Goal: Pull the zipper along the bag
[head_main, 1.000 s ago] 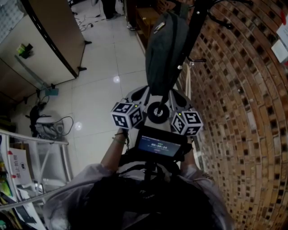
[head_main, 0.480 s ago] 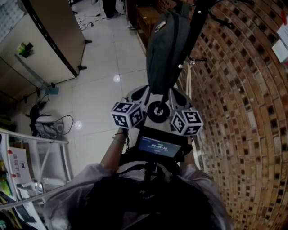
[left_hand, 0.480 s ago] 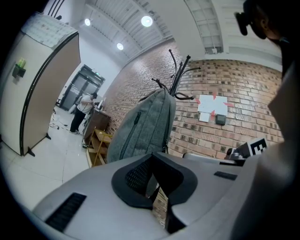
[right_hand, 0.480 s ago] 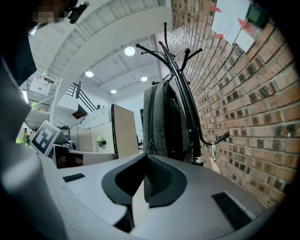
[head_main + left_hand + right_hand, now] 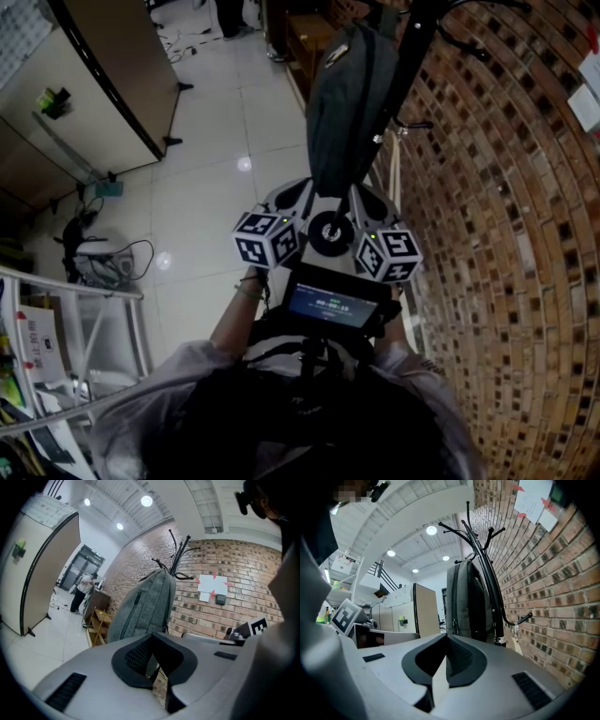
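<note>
Grey bag point(image 5: 345, 103) is seen hung from a black coat rack point(image 5: 413, 45) against a brick wall point(image 5: 511, 244), well ahead of both pairs of jaws and touched by neither. The left gripper point(image 5: 289, 197) and the right gripper point(image 5: 372, 201) are held side by side below the bag's lower end, marker cubes turned outward, with a small lit screen point(image 5: 332, 306) carried just behind them.

From the left gripper view, the jaws of the left gripper point(image 5: 153, 641) are shown drawn together to a thin slit, and nothing is gripped between them; only brickwork is glimpsed through the gap. The bag point(image 5: 143, 606) is framed beyond and above the jaw tips, slightly to their left, its dark zipper point(image 5: 130, 616) running down the side panel. A person point(image 5: 80, 591) is caught far off to the left of the jaws, beside a wooden shelf point(image 5: 99, 623).

From the right gripper view, the right gripper point(image 5: 446, 641) is likewise shown closed to a narrow wedge and empty (pale floor alone is visible through it). The bag point(image 5: 465, 603) is placed straight ahead and above the tips, with the rack's pole point(image 5: 493, 597) to the right of the jaws, between bag and wall.
</note>
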A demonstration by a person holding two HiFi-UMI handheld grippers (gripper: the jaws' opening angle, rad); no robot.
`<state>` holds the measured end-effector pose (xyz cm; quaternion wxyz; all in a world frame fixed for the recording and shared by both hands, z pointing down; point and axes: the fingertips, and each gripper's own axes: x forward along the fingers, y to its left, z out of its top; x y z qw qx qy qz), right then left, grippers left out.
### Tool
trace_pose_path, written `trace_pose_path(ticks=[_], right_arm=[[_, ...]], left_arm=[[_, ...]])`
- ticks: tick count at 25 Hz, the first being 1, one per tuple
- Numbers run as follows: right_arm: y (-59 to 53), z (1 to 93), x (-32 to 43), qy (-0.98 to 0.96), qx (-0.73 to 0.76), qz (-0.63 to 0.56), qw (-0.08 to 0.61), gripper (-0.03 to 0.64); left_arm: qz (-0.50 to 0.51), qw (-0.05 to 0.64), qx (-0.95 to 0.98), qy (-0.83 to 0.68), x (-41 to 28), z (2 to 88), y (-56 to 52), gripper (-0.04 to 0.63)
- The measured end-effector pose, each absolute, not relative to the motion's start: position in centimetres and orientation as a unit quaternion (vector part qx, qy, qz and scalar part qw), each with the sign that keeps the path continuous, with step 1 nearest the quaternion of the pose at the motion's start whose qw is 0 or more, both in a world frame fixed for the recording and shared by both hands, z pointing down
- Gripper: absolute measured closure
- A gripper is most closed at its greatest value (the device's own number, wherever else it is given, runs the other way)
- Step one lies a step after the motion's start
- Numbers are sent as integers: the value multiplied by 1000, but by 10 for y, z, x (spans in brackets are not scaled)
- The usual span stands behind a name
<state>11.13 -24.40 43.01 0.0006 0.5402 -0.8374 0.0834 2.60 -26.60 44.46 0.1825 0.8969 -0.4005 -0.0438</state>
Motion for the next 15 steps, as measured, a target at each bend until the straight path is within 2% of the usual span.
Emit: trace_pose_path(ticks=[15], right_arm=[[-245,434,109,-843,532,82,3,607]], left_arm=[[-44,182,898,-397,26,445,-265,588]])
